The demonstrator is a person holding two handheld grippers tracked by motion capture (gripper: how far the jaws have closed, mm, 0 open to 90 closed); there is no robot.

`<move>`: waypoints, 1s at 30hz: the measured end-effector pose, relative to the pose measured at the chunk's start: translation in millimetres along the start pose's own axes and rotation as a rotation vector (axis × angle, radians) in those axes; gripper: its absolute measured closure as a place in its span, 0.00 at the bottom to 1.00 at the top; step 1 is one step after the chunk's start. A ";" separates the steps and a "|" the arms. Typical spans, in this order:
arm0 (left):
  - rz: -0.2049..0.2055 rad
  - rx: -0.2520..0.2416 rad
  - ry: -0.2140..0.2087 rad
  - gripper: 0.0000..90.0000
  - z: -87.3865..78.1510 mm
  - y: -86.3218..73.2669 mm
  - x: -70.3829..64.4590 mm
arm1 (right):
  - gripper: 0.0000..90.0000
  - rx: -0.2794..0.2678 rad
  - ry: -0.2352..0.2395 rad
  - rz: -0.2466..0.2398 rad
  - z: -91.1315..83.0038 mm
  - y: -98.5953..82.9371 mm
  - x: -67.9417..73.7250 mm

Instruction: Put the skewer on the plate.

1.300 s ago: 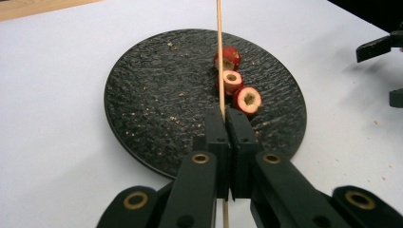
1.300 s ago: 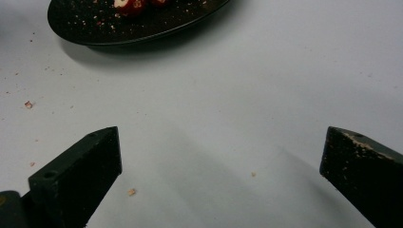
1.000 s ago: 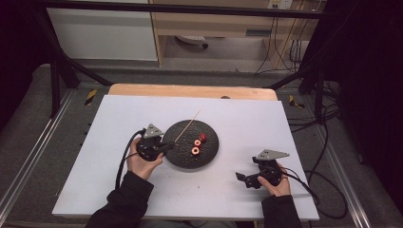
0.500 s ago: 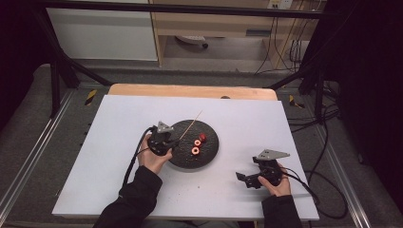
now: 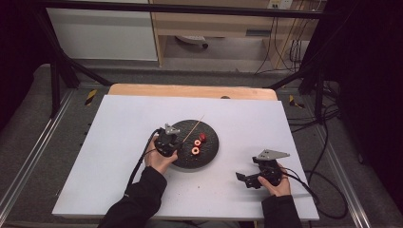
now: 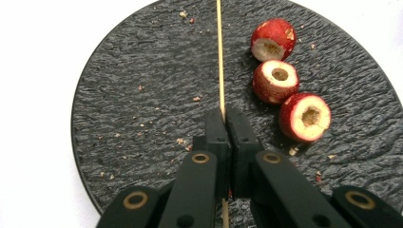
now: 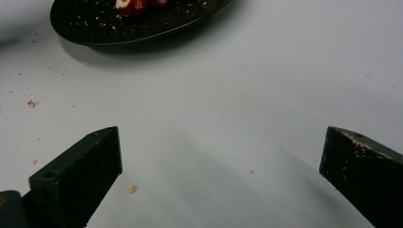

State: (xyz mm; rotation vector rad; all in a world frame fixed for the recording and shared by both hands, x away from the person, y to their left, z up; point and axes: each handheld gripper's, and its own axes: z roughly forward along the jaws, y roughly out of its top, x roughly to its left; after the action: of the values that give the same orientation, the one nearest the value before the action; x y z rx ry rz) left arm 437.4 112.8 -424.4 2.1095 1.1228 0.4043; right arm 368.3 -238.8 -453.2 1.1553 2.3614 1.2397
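Left gripper point(image 6: 222, 116) is pinched tight on a thin wooden skewer point(image 6: 219, 52), jaws pressed together with the stick running up between them and across the round black plate point(image 6: 123, 95); a short end of the skewer shows below the jaws as well. In the high view that gripper point(image 5: 172, 137) sits over the plate's point(image 5: 209, 149) left edge, with the skewer point(image 5: 196, 127) slanting up and away past the far rim. Three red fruit pieces point(image 6: 304, 116) with pale, hollowed centres lie in a row on the plate, just to the right of the skewer, apart from it; crumbs are scattered over the dark surface. Right gripper point(image 7: 221, 171) rests well apart from the plate, low over the white table point(image 7: 266, 71), jaws spread wide with nothing between them. In the high view it point(image 5: 247, 178) lies near the table's point(image 5: 119, 123) front right part, in the person's hand.
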 end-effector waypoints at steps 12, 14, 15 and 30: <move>0.014 0.042 0.019 0.98 7.1 -1.4 -2.0 | 0.02 0.004 0.002 0.003 0.8 -0.3 0.4; 0.015 0.042 0.019 0.98 7.8 -1.6 -2.0 | 0.02 0.002 0.002 -0.001 0.9 -0.3 0.2; 0.016 0.042 0.017 0.98 8.0 -1.8 -2.1 | 0.02 0.004 0.002 -0.002 0.9 -0.3 0.2; 0.028 -0.008 -0.019 0.72 -11.5 -4.0 3.0 | 0.02 0.004 0.001 0.001 0.8 -0.4 0.6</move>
State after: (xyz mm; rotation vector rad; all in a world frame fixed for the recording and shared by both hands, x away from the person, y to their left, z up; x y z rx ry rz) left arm 430.3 121.8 -419.3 2.1201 1.0797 0.4005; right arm 368.1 -238.0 -453.9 1.1571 2.3654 1.2370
